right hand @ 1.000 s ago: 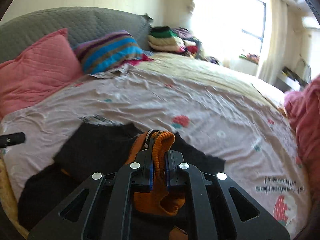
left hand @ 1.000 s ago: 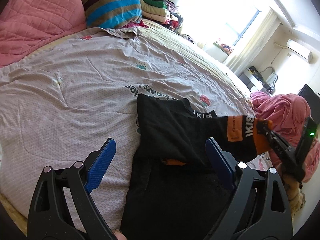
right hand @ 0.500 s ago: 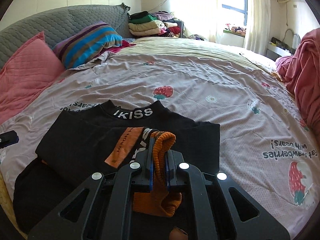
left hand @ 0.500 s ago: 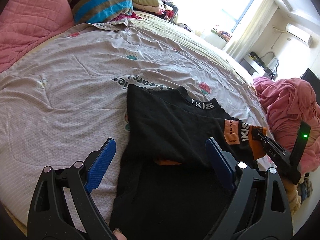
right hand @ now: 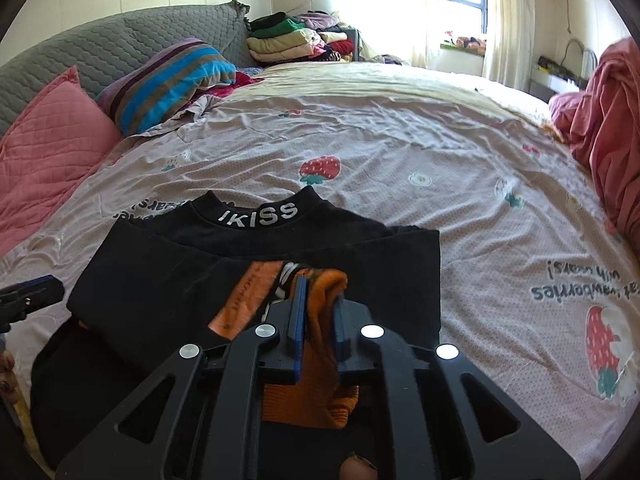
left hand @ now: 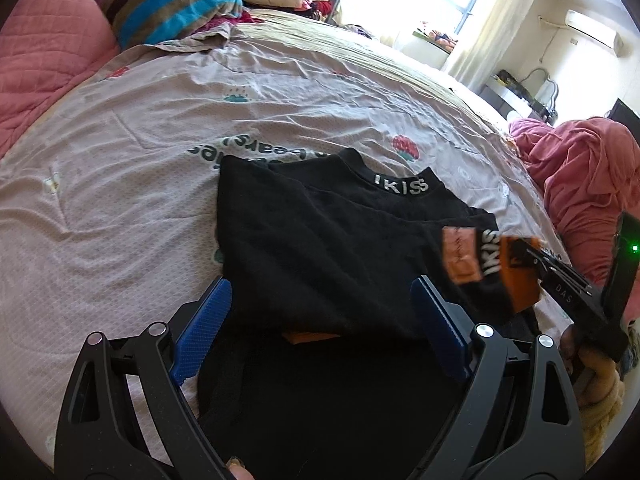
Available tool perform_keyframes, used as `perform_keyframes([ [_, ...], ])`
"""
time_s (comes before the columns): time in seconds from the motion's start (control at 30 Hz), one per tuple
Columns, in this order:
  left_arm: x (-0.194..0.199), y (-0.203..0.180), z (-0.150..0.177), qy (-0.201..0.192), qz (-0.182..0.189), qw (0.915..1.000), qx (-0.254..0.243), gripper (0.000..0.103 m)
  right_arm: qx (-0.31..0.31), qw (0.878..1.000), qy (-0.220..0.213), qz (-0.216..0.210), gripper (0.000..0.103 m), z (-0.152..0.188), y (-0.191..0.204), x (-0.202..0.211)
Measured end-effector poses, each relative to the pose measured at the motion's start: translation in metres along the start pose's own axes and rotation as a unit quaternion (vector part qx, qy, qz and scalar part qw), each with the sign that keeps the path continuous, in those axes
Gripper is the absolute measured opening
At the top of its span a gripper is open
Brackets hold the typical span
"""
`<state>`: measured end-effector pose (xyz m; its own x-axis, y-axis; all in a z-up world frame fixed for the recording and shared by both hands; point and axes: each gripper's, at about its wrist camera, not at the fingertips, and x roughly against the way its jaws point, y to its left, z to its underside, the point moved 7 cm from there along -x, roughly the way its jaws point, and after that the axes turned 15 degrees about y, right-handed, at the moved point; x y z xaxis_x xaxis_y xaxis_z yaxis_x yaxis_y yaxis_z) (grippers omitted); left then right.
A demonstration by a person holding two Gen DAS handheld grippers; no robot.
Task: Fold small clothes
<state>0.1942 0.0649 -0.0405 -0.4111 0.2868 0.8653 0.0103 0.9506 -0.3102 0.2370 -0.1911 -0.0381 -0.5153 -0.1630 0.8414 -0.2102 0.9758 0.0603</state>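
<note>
Right hand-held gripper (right hand: pixel 318 312) loosening on orange cuff (right hand: pixel 324 300), bedsheet (right hand: pixel 400 152) around.

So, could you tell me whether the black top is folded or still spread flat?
Partly folded: the black top has a sleeve laid across its body, orange cuff between the right tongs, which have just been opening.

Left gripper (left hand: pixel 320 320) agape, right gripper (right hand: pixel 320 312) just loosening
</note>
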Motion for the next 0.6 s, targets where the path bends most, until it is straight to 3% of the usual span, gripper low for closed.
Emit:
perform_keyframes([
  [0.17,-0.004,-0.003,-0.006,-0.001,0.000,1.0000,-0.002,0.084,-0.024,1.000,-0.003,-0.003,0.021,0.003,-0.010,0.006],
  [0.3,-0.010,-0.006,-0.010,0.006,0.002,1.0000,-0.001,0.078,-0.022,0.999,0.005,-0.036,0.047,0.006,0.000,0.009],
  [0.5,-0.029,-0.017,-0.005,0.035,-0.005,0.9990,-0.028,0.072,0.029,0.998,0.023,-0.046,0.047,0.016,0.036,0.002],
  [0.6,-0.045,-0.015,0.003,0.060,-0.028,0.9970,-0.041,0.068,0.049,0.997,0.032,-0.050,0.047,0.021,0.051,-0.002],
])
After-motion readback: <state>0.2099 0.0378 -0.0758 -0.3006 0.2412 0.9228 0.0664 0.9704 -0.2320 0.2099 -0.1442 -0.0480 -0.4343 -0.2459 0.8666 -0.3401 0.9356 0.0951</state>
